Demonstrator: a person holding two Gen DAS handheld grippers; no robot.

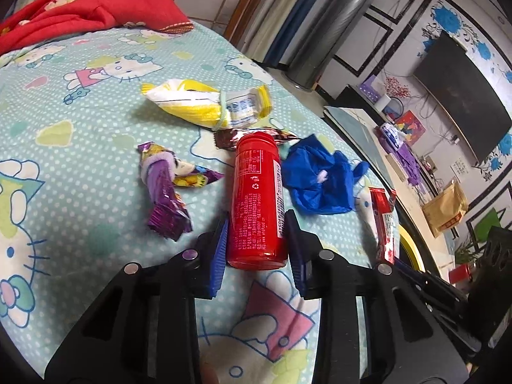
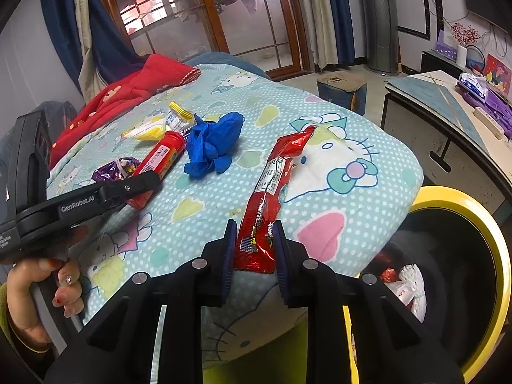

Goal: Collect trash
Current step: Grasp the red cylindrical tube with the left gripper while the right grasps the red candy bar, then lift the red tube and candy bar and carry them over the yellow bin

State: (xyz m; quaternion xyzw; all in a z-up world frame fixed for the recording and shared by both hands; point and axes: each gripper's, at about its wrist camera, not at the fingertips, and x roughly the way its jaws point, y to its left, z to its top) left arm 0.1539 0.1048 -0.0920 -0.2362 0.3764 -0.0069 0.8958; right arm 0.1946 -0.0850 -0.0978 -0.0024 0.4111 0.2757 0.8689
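Observation:
Trash lies on a bed with a Hello Kitty cover (image 1: 80, 134). My left gripper (image 1: 257, 227) is shut on the near end of a red bottle (image 1: 257, 198) that lies on the cover; the bottle also shows in the right wrist view (image 2: 161, 155). My right gripper (image 2: 254, 233) is shut on the near end of a long red snack wrapper (image 2: 272, 185), also seen in the left wrist view (image 1: 382, 220). A blue crumpled glove (image 1: 316, 176), a purple wrapper (image 1: 166, 188), a yellow-white packet (image 1: 208, 104) and a brown foil wrapper (image 1: 227, 137) lie around the bottle.
A yellow-rimmed bin (image 2: 486, 240) with trash inside stands at the bed's right edge, beside my right gripper. A red quilt (image 1: 80, 12) lies at the far end of the bed. A low table (image 2: 448, 102) with clutter stands to the right.

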